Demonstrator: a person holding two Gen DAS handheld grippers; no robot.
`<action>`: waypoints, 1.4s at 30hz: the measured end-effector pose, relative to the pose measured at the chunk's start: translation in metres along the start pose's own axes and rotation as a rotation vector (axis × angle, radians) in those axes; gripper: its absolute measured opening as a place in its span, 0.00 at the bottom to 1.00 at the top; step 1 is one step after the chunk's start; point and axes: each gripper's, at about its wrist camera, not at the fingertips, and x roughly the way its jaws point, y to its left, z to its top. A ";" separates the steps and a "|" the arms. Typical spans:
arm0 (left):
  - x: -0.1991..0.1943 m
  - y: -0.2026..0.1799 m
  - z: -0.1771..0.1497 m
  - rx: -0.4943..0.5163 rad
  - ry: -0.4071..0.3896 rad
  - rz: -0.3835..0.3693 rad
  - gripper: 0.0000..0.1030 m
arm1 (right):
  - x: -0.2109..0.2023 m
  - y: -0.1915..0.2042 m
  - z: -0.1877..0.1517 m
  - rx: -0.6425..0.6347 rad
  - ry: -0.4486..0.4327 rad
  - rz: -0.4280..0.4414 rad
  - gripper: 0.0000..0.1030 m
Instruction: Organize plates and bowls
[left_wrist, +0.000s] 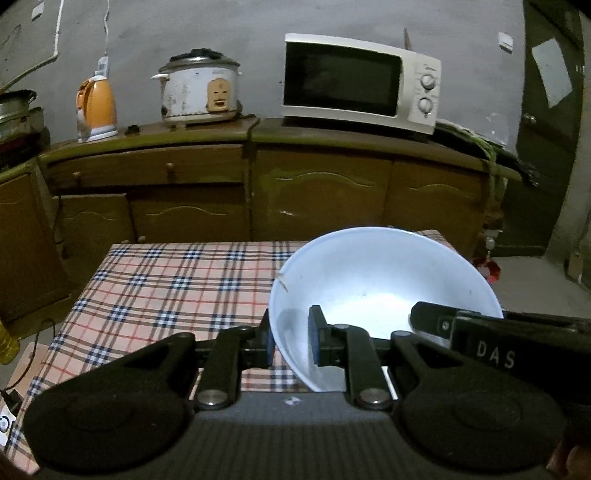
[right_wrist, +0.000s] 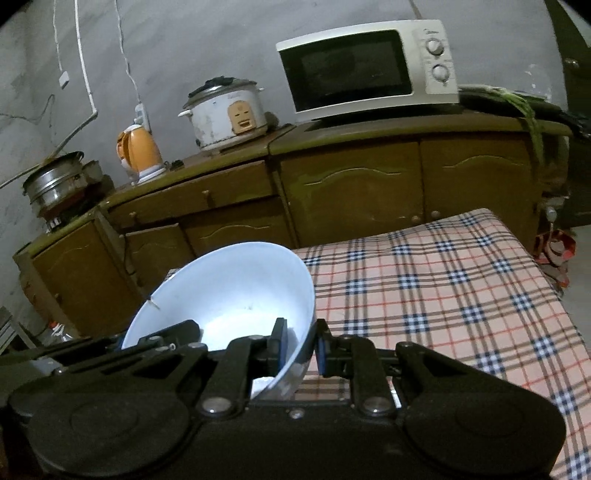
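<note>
Behind the checked table (left_wrist: 166, 280) stood a cabinet (left_wrist: 325, 177). You held the bowl (left_wrist: 369, 280) above it, left tongs (left_wrist: 291, 343) and right tongs (right_wrist: 301, 349) each pinched on its wall. Uneven pulling could make it slip.

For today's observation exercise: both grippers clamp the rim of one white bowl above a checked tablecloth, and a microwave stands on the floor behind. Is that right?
Not quite. The microwave stands on top of the wooden cabinet, not the floor, as the left wrist view shows. The rest holds: left gripper and right gripper both clamp the white bowl above the tablecloth.
</note>
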 end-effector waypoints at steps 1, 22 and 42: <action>-0.001 -0.002 -0.002 0.002 0.000 -0.006 0.18 | -0.003 -0.003 -0.002 0.001 -0.002 -0.004 0.20; -0.008 -0.044 -0.027 0.049 0.024 -0.078 0.18 | -0.040 -0.048 -0.030 0.069 -0.014 -0.066 0.20; 0.033 -0.056 -0.061 0.089 0.144 -0.137 0.18 | -0.011 -0.088 -0.067 0.122 0.088 -0.108 0.20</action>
